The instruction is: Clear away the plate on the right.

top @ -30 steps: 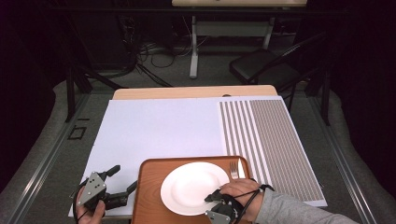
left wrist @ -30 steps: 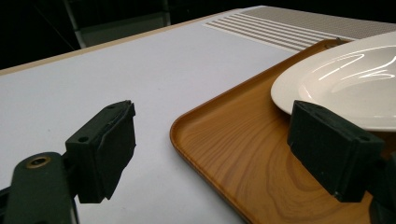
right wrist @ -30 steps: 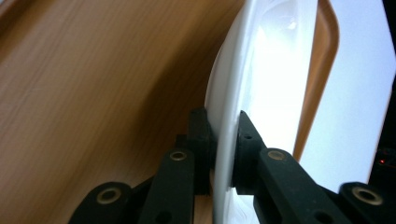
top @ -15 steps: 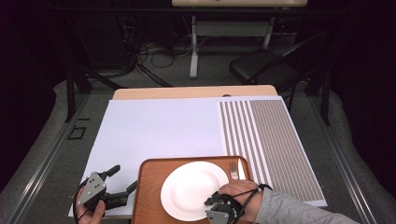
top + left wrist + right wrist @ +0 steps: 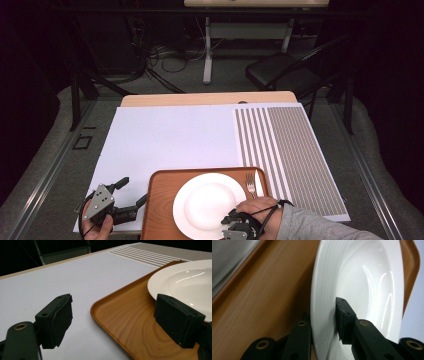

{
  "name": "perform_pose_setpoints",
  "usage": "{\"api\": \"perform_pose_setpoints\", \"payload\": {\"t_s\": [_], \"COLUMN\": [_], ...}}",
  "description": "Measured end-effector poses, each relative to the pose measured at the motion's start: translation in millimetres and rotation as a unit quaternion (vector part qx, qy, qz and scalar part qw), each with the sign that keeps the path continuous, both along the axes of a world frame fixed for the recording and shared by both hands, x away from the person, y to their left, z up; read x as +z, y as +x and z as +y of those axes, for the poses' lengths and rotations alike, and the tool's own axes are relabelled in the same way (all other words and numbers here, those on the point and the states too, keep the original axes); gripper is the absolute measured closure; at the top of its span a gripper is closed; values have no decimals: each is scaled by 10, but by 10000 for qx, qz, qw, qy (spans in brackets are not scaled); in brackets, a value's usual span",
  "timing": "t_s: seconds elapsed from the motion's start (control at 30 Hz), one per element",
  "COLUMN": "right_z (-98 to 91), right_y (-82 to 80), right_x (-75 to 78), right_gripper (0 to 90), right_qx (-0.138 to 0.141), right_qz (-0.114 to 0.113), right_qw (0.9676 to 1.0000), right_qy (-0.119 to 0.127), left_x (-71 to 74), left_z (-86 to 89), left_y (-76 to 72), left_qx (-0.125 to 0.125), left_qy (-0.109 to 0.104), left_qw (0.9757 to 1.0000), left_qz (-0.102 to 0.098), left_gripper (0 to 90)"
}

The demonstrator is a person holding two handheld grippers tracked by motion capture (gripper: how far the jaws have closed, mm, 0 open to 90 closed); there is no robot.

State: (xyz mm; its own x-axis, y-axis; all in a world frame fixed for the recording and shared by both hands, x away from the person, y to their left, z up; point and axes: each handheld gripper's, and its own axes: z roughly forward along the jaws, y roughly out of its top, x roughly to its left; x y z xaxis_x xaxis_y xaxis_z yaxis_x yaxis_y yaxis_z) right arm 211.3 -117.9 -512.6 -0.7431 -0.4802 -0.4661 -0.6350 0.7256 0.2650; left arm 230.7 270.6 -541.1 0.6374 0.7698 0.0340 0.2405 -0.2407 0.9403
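White-covered worktop (image 5: 165,140) carries a wooden tray (image 5: 160,200); right hand-held gripper (image 5: 323,322) view shows its jaws, just opening, straddling the flat-lying plate (image 5: 207,205) rim; left hand-held gripper (image 5: 112,320) spread, empty.

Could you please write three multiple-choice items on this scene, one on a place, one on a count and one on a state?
1. Where does the plate lie?
A. on the wooden tray
B. on the striped mat
C. on the chair

2. How many pieces of cutlery lie beside the plate?
A. one
B. two
C. four

3. How do the left tool's jaws stand?
A. shut on the tray
B. shut on the plate
C. open, holding nothing

Answers: 1 A, the tray's brown rim frames the plate in the high view. 2 B, a fork and a knife lie at its right. 3 C, the left gripper view shows them wide apart over the tray's edge.
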Motion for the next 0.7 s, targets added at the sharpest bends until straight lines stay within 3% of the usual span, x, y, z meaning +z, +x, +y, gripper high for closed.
{"api": "perform_pose_setpoints", "payload": {"t_s": [0.3, 0.4, 0.53, 0.7], "right_z": [-32, -50, -74, -86], "right_y": [-26, -10, -11, -3], "right_x": [-57, -84, -124, -175], "right_gripper": [693, 654, 623, 586], "right_qx": [14, 27, 39, 24], "right_qz": [0, 123, 73, 236], "right_qw": [9999, 9998, 9995, 9993], "right_qy": [-130, -170, -290, -301], "left_x": [0, 0, 0, 0], "left_z": [-3, -4, -6, -8], "left_y": [-1, 1, 1, 3], "left_qx": [-11, -14, -1, -15], "left_qy": [5, 9, 18, 22], "left_qw": [10000, 10000, 10000, 10000], "left_qz": [0, -2, -2, -2], "left_gripper": [157, 157, 157, 157]}}
